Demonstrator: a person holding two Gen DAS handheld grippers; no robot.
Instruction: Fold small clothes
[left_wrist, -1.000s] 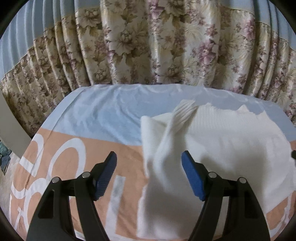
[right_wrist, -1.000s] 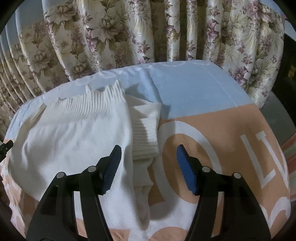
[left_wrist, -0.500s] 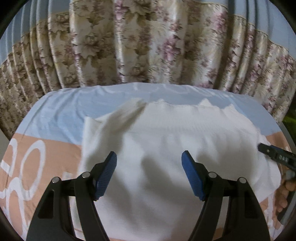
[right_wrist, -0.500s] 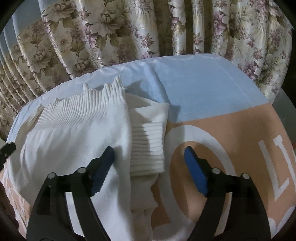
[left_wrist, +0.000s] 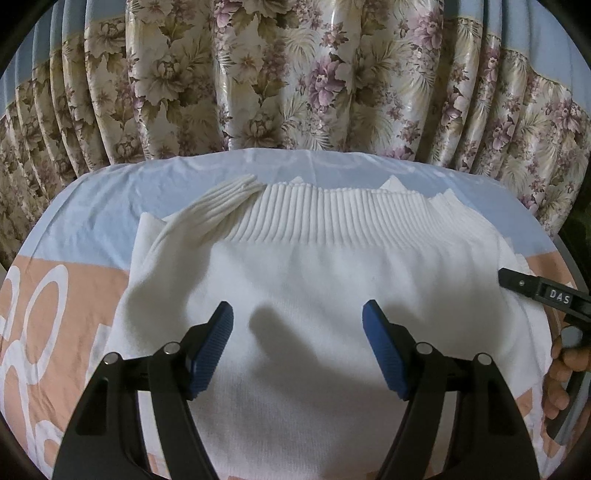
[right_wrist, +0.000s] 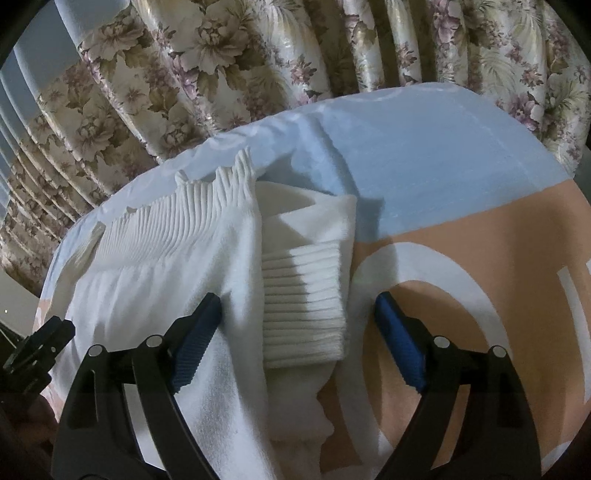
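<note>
White knit sweater (left_wrist: 332, 295) lies flat on a table cloth (left_wrist: 74, 288) of pale blue and peach with large white lettering; ribbed hem band (left_wrist: 332, 221) at the far side, toward the floral curtain (left_wrist: 295, 74). One sleeve folded in over the body at the left, its ribbed cuff (left_wrist: 229, 199) resting against the hem band. Left gripper (left_wrist: 297, 347) hangs over the middle of the sweater body, blue pads (left_wrist: 212, 347) set wide apart, nothing between them but the cloth below; contact with the knit cannot be told. In the right wrist view, right gripper (right_wrist: 297, 332) straddles the other folded sleeve, its ribbed cuff (right_wrist: 303, 306) lying between the fingers; jaws have just been opening and stand wide, pads (right_wrist: 400, 339) clear of the cuff on both sides. Right pad sits over the peach cloth, left over the sweater body. A person's fingers (left_wrist: 565, 373) show at the right edge of the left wrist view, around the black handle of the other tool.
</note>
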